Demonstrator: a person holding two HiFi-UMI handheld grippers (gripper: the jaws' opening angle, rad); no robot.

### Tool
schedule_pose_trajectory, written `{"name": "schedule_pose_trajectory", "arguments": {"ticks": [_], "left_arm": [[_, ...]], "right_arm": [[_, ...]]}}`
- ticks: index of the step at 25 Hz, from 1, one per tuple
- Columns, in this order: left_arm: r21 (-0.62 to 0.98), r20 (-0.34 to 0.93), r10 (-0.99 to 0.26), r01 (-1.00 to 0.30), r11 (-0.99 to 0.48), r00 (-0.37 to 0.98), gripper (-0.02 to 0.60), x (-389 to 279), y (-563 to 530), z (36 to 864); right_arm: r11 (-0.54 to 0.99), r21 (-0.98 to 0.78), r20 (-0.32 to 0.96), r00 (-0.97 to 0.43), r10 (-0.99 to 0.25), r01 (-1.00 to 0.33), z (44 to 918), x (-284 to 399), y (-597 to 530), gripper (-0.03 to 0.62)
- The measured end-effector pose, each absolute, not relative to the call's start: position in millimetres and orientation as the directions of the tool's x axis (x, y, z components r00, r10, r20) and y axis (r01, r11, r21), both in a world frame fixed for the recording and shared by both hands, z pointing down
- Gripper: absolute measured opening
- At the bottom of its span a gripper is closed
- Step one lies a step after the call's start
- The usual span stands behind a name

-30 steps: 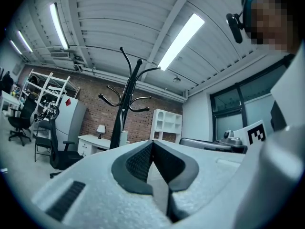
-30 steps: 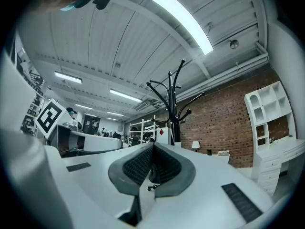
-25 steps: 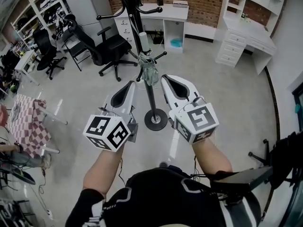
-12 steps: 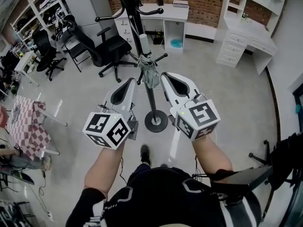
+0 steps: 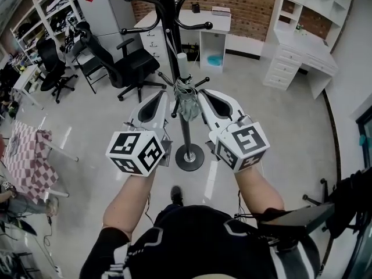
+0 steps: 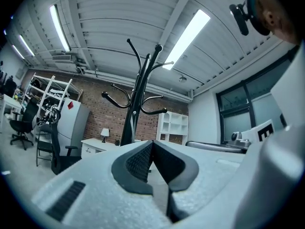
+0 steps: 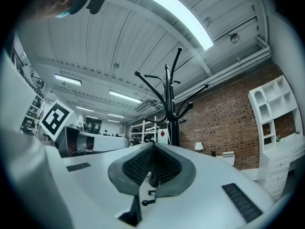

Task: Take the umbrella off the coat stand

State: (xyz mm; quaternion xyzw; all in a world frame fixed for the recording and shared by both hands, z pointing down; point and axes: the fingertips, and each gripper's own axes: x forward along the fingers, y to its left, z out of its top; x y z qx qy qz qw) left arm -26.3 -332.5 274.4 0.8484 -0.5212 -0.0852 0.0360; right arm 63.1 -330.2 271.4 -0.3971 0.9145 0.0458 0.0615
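A black coat stand [image 5: 185, 129] rises from a round base [image 5: 190, 157] on the floor in the head view. A folded grey-green umbrella [image 5: 188, 102] with a pale handle [image 5: 182, 66] hangs from its lower pegs. My left gripper [image 5: 161, 94] is just left of the umbrella and my right gripper [image 5: 203, 94] just right of it; neither touches it. Both are shut with nothing held. The left gripper view has the shut left gripper [image 6: 151, 143] with the coat stand [image 6: 138, 99] beyond. The right gripper [image 7: 153, 145] also faces the coat stand [image 7: 171, 109]. Neither gripper view shows the umbrella.
A black office chair [image 5: 132, 61] stands left of the stand and a white desk [image 5: 195, 21] behind it by the brick wall. White shelving and drawers [image 5: 299, 45] fill the right. A checkered cloth [image 5: 28, 154] lies at the far left.
The person has stepped closer to the stand. Both grippers have edged forward and now flank the umbrella more closely. Their jaws stay shut.
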Motion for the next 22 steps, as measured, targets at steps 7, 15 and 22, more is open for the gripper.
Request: {"name": "schedule_pose_trajectory", "arguments": {"ticks": [7,15,22], "left_arm": [[0.156,-0.120,-0.874,-0.860,-0.485,0.471,0.008,-36.9,-372.6,269.8],[0.177,-0.108,-0.871,-0.853,-0.492,0.480,0.008,-46.4,-424.0,266.2],[0.203,-0.098,-0.850,-0.826,-0.526,0.517,0.011,-41.1,-461.3,261.8]], "right_arm": [[0.657,0.040,-0.146,-0.655,-0.741,-0.753,267.9,49.3,-368.0,0.006],[0.635,0.054,-0.135,-0.636,-0.760,-0.770,267.5,36.2,-398.3,0.006],[0.603,0.062,-0.128,-0.606,-0.785,-0.795,265.7,33.4,-418.6,0.006]]}}
